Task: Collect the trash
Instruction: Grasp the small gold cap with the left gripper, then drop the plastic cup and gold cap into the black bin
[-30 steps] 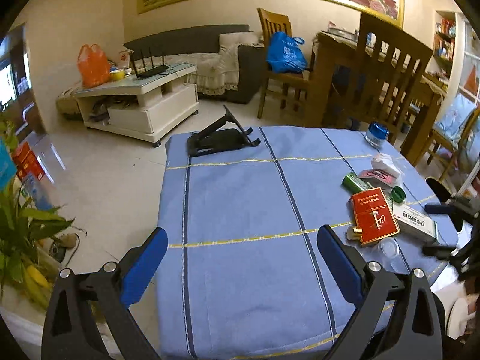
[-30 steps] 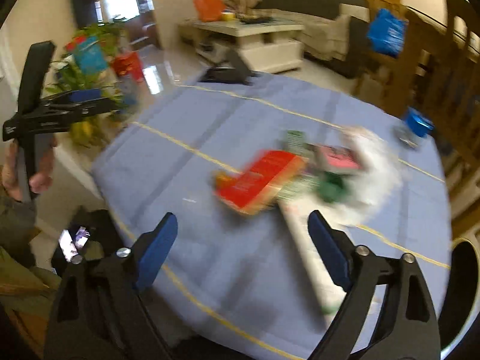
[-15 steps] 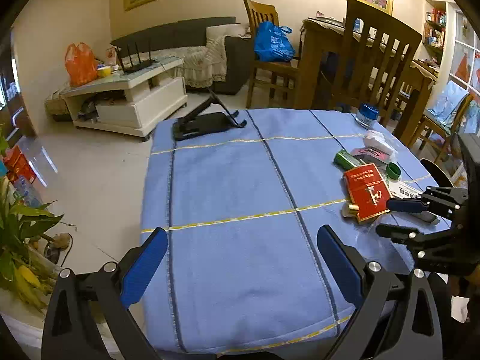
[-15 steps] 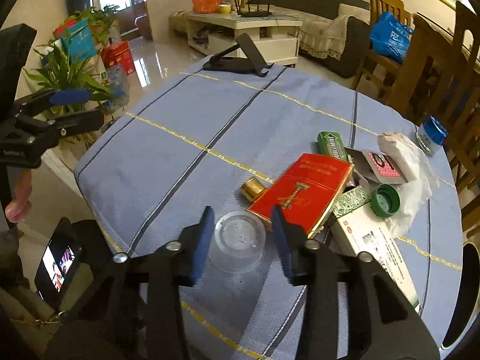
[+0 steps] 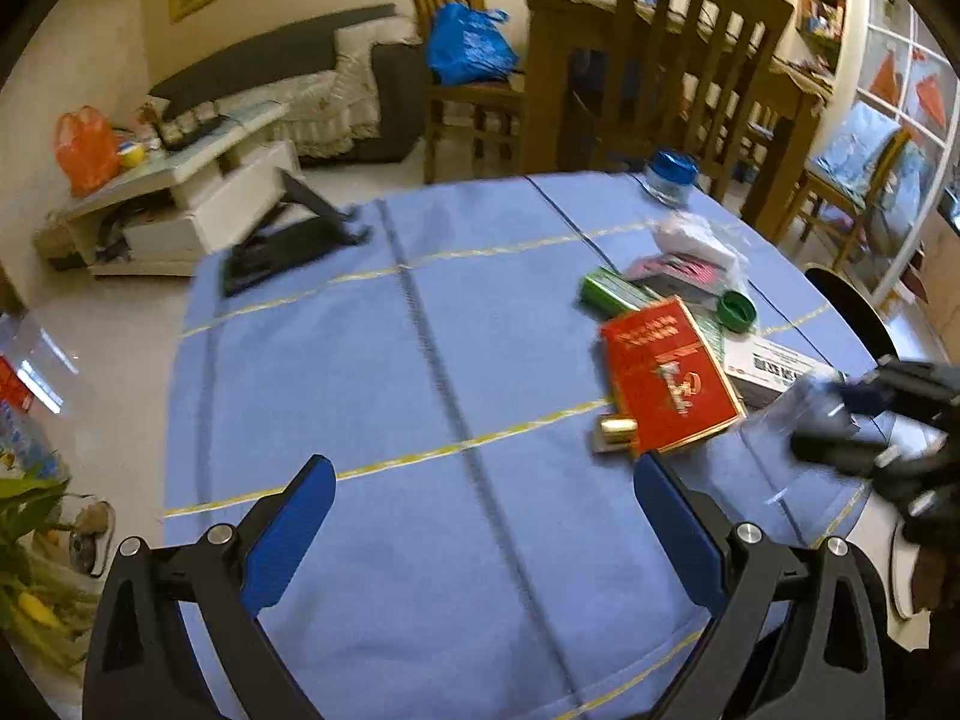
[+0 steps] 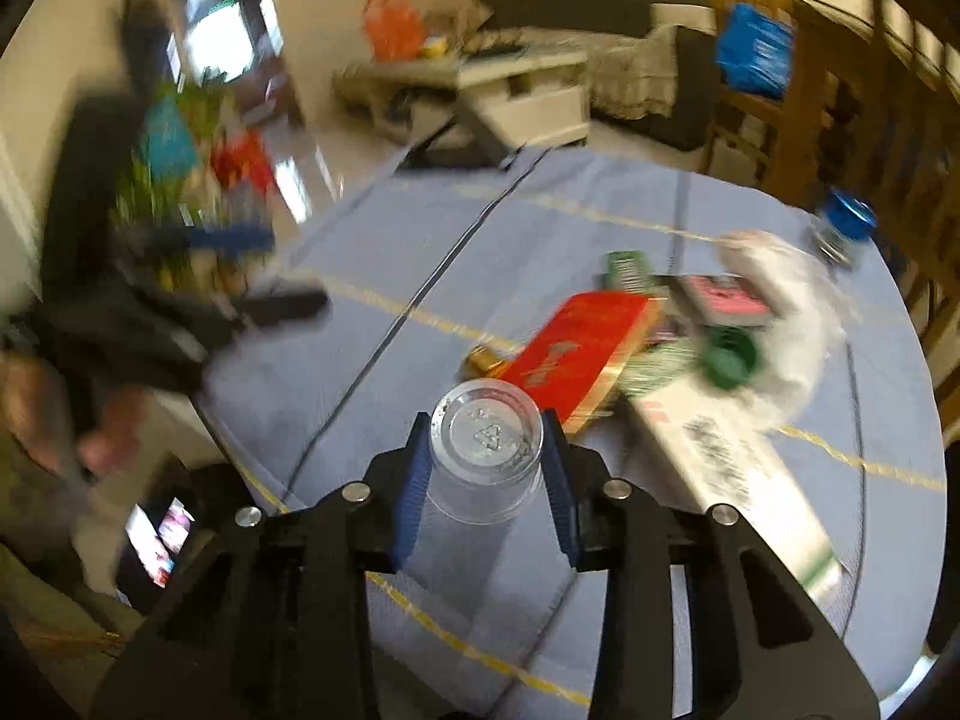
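Note:
My right gripper (image 6: pixel 486 450) is shut on a clear plastic cup (image 6: pixel 483 450), held bottom-forward above the blue tablecloth (image 6: pixel 420 276). It also shows blurred in the left wrist view (image 5: pixel 840 420), where the cup (image 5: pixel 786 420) looks lifted off the cloth. A pile of trash lies on the table's right: a red box (image 5: pixel 666 378), a gold cap (image 5: pixel 618 427), a green pack (image 5: pixel 612 294), a green lid (image 5: pixel 737 311), a white carton (image 5: pixel 774 367) and a crumpled white bag (image 5: pixel 696 240). My left gripper (image 5: pixel 480 516) is open and empty over the near cloth.
A black folding stand (image 5: pixel 282 240) lies at the table's far left corner. A blue-lidded jar (image 5: pixel 669 177) stands at the far edge. Wooden chairs (image 5: pixel 690 60) stand behind the table. A plant (image 5: pixel 24 540) is on the left floor, and a low white table (image 5: pixel 180 204) beyond.
My right gripper closed on the clear cup and lifted it off the cloth. My left gripper has swung a little rightward and stays open.

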